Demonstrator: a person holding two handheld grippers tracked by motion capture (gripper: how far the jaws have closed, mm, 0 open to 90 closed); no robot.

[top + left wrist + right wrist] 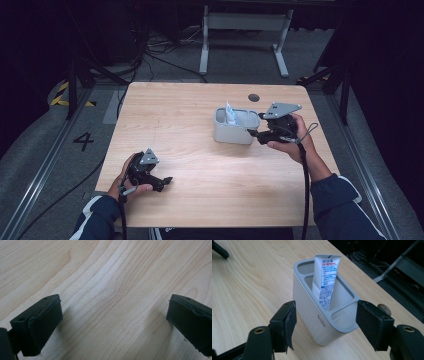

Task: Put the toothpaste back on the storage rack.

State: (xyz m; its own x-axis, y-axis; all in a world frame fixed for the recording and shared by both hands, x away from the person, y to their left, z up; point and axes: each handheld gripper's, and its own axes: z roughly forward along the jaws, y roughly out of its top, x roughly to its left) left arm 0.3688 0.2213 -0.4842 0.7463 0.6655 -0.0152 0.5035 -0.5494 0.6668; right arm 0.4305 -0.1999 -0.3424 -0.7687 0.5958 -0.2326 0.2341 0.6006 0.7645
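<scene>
I see a grey holder (pixel 233 131) standing upright on the table (pixel 200 150), toward the far right part of the top. In the right gripper view the holder (pixel 312 315) is a rounded rectangular tub split into compartments, with small lettering on its near wall. A white tube (pixel 325 280) with blue print stands in the large middle compartment, leaning a little, flat crimped end up; from the high view the tube (pixel 229 114) pokes above the rim at the holder's left end.

My right hand-held gripper (pixel 257 134) sits just at the holder's right end, held by the person's right hand (pixel 295 137). In its own view the right hand-held gripper (pixel 325 327) has its jaws spread wide, one on each side of the holder's near end, with a gap on both sides. It grips nothing. A small dark round spot (pixel 254 97) lies on the table beyond the holder, near the far edge.

My left hand-held gripper (pixel 167 180) is well apart from all this, low over the near left part of the table, in the person's left hand (pixel 131 180). In its own view the left hand-held gripper (pixel 113 320) has its jaws set wide apart with bare wood grain between them, so it is empty too.

Both forearms wear dark blue sleeves with white stripes (pixel 345 205). Beyond the table, a grey floor carries cables (pixel 155 50) and the white legs of another frame (pixel 245 35); a "4" (pixel 83 141) is marked on the floor at left.
</scene>
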